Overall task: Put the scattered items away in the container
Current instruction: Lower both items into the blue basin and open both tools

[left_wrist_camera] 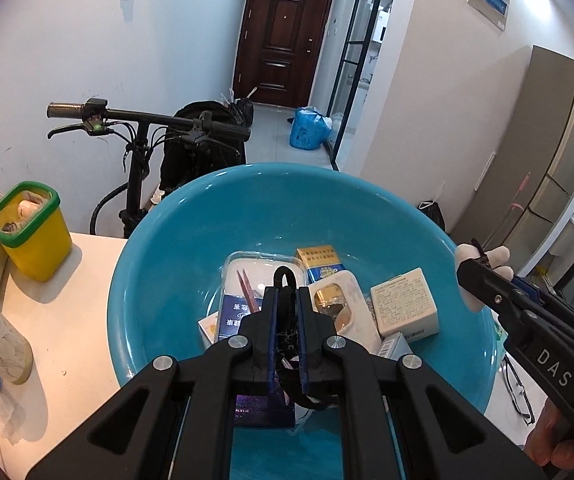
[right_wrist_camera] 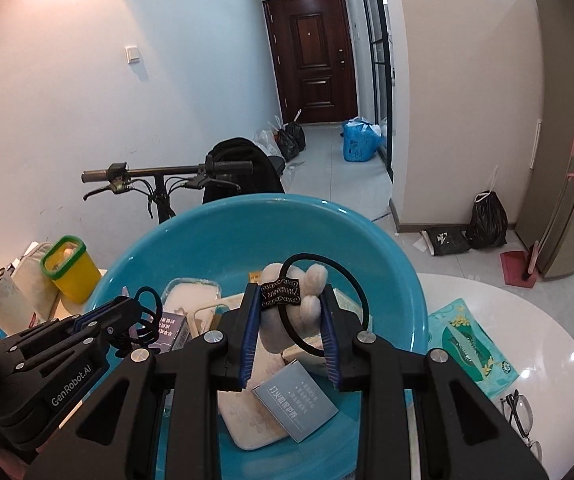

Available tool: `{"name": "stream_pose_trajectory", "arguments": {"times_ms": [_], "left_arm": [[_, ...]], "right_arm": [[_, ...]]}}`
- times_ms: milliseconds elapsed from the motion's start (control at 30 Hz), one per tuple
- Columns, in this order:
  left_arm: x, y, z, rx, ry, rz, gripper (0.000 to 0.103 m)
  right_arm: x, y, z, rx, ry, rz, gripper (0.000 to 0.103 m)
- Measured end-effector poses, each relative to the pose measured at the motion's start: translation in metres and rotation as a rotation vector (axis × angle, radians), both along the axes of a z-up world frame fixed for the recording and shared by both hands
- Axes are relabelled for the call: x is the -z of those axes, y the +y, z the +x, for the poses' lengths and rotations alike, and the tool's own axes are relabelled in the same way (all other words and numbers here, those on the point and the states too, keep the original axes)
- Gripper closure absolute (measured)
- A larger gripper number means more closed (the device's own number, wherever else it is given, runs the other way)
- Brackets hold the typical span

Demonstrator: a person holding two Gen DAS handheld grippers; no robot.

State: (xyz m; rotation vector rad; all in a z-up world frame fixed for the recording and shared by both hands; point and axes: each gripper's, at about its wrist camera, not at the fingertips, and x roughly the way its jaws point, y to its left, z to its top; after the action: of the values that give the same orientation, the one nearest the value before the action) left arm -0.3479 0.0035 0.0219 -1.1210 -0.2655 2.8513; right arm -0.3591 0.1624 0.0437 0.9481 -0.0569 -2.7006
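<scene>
Both grippers hang above the blue basin (left_wrist_camera: 159,248): left gripper (left_wrist_camera: 287,320) clamped tight on a black hair tie (left_wrist_camera: 285,278), right gripper (right_wrist_camera: 289,320) pinching a pom-pom hair tie (right_wrist_camera: 311,296), so both items sit directly over the pile, drop straight down.

We cannot read the small print on the white box (left_wrist_camera: 404,304); the spectacles (right_wrist_camera: 521,420) run off the picture's edge.

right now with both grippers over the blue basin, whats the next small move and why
Probably open both and let go. The left gripper is shut on a black hair tie, the right gripper on a plush hair tie, and both hang over the blue basin among the boxes already inside.
</scene>
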Motion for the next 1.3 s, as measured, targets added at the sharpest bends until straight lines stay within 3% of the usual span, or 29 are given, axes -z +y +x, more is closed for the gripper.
{"name": "stream_pose_trajectory", "arguments": {"times_ms": [267, 300, 400, 433, 633, 967, 1300], "left_arm": [[0.001, -0.001, -0.003, -0.004, -0.016, 0.010, 0.093], [0.001, -0.001, -0.004, -0.004, -0.020, 0.013, 0.087], [-0.003, -0.006, -0.002, -0.007, -0.001, 0.044, 0.052], [-0.006, -0.008, 0.001, -0.017, 0.023, 0.052, 0.044], [-0.031, -0.015, 0.019, -0.044, 0.126, 0.040, 0.029], [-0.037, -0.020, 0.020, -0.066, 0.130, 0.021, 0.028], [-0.031, -0.014, 0.015, -0.064, 0.111, -0.033, 0.028]], "right_arm": [[0.001, -0.003, -0.002, -0.002, -0.005, 0.007, 0.076], [0.001, -0.004, -0.002, -0.002, -0.005, 0.007, 0.076], [0.001, -0.004, -0.002, -0.002, -0.006, 0.005, 0.076], [0.002, -0.004, -0.002, -0.004, -0.007, 0.003, 0.076], [0.003, -0.010, -0.002, -0.024, -0.020, -0.011, 0.076], [0.021, -0.024, -0.009, -0.098, -0.116, -0.048, 0.076], [0.034, -0.029, -0.012, -0.098, -0.141, -0.016, 0.076]]}}
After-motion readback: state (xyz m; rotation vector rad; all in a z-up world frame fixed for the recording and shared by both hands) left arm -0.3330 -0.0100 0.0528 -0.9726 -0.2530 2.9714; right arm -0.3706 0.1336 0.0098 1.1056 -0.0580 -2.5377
